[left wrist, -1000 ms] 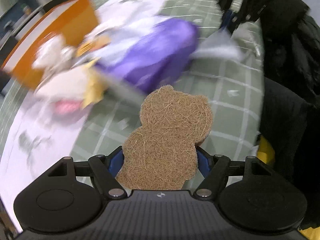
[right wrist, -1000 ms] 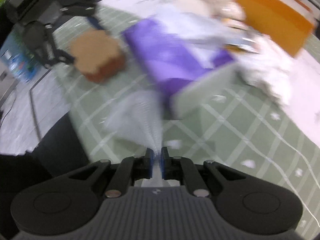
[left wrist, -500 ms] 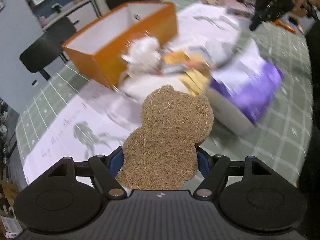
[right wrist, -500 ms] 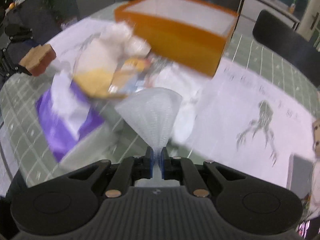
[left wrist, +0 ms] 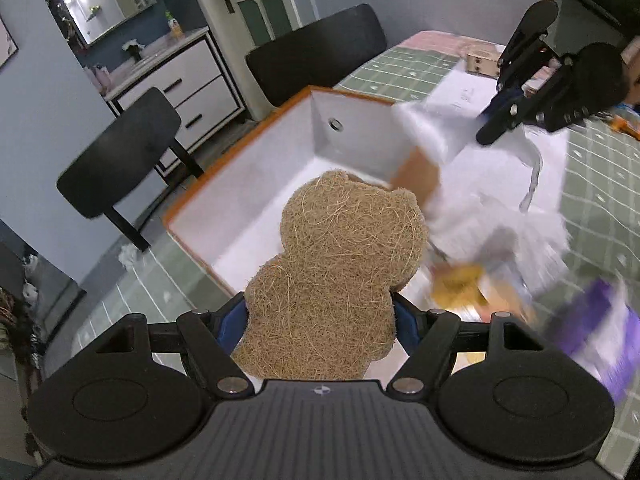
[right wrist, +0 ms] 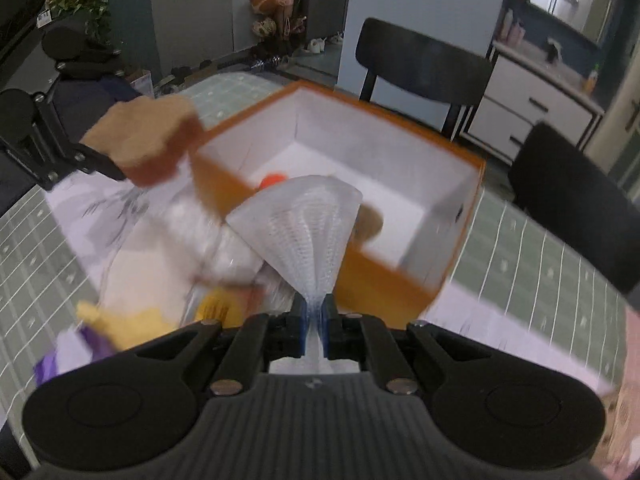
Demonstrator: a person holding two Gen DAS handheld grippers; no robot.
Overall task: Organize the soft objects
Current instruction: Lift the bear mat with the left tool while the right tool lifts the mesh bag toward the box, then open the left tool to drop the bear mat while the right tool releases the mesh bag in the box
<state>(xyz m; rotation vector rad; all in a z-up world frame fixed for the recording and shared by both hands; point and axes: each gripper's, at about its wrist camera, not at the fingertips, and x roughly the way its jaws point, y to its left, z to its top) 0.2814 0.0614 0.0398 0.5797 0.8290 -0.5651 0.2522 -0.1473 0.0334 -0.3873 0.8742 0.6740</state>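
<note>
Left wrist view, tool: the left gripper (left wrist: 320, 318) has its blue pads wide apart yet pressed on both flanks of the bear-shaped fibre pad (left wrist: 334, 276); the pad is broad, so a wide clamp is what holds it
Left wrist view, pad position: held upright before the camera, over the near rim of the orange box (left wrist: 280, 168), probably so it can be let go inside
Left wrist view, box: white inside, open on top, standing on the green checked table (left wrist: 592, 208) beside a black chair (left wrist: 120, 156)
Left wrist view, other arm: the right gripper (left wrist: 516, 114) hangs at upper right with the white mesh cloth (left wrist: 444, 128) trailing from its tips toward the box
Left wrist view, clutter: blurred white, yellow and purple soft items lie right of the box; I cannot tell them apart

Right wrist view, tool: jaws nearly together, pinching the cloth by a gathered corner so that it fans out ahead
Right wrist view, cloth position: its fan overlaps the box's near wall, seemingly on its way in
Right wrist view, box contents: something orange and something brown already lie inside, too blurred to name
Right wrist view, other arm: the left gripper comes in from the left with its pad at the box's corner

Judgement: both pieces look ready for release once over the opening
</note>
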